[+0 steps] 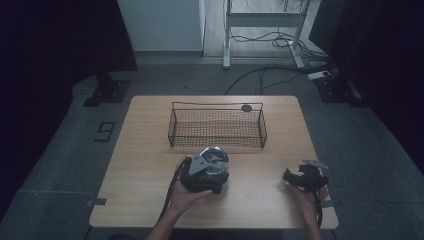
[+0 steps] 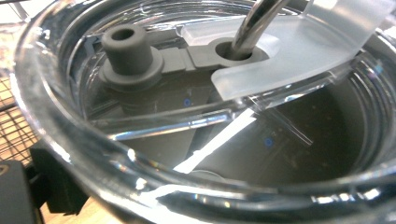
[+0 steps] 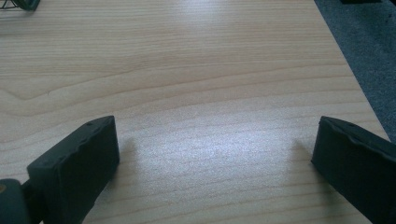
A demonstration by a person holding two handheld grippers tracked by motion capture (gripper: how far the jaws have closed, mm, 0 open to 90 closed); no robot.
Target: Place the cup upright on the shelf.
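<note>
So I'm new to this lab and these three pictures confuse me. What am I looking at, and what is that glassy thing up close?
A person sits at a light wooden table with a hand-held two-jaw tool in each hand. The high view looks down from above. The other two come from cameras riding on the tools.

The left gripper is at a round clear plastic lid, in front of a black wire basket. Its own camera shows that lid very close, with a grey rubber plug and a metal straw through it. The pictures suggest a grip without plainly showing it.

The right gripper rests near the table's right edge, jaws wide open, holding nothing.
</note>
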